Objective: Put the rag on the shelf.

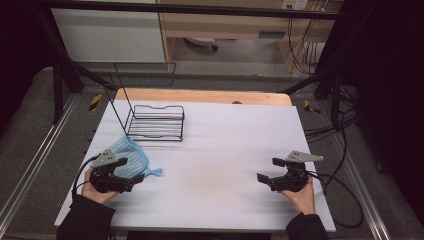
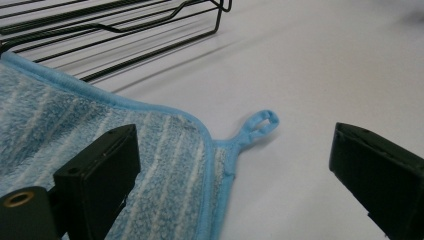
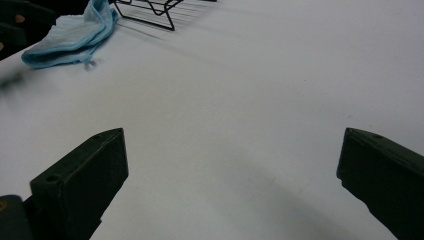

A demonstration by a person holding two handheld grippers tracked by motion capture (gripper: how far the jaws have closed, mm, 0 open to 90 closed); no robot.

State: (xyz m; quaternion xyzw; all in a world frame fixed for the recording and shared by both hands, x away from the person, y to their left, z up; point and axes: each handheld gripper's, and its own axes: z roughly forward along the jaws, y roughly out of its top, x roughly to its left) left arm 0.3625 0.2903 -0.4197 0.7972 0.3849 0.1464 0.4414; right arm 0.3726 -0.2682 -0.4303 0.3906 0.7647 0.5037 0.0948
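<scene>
The left tool (image 1: 131, 169) is sitting released, its two black jaws spread wide and gripping nothing, held low over the white worktop (image 1: 220, 150) by the person's left hand (image 1: 95, 190). In the left gripper view, one jaw is hanging over the blue striped cloth (image 2: 75, 145) while the other is standing over bare worktop beyond the cloth's edge; whether the jaw over the cloth is touching it cannot be told. The cloth's small hanging loop (image 2: 260, 124) is lying flat on the worktop between the two jaws, pointing away from the cloth's bound corner. The cloth is lying just in front of the black wire rack (image 1: 155, 122), with its far edge close to the rack's base wires, and the left tool is partly covering the cloth's near side in the high view. The rack is standing upright on the worktop with a taller thin wire frame rising at its left end. The right tool (image 1: 270, 170) is also sitting released, jaws wide apart and empty, held by the person's right hand (image 1: 302, 192) well away from the rack, over bare worktop. In the right gripper view, the cloth and rack are showing far off beyond its jaws.
</scene>
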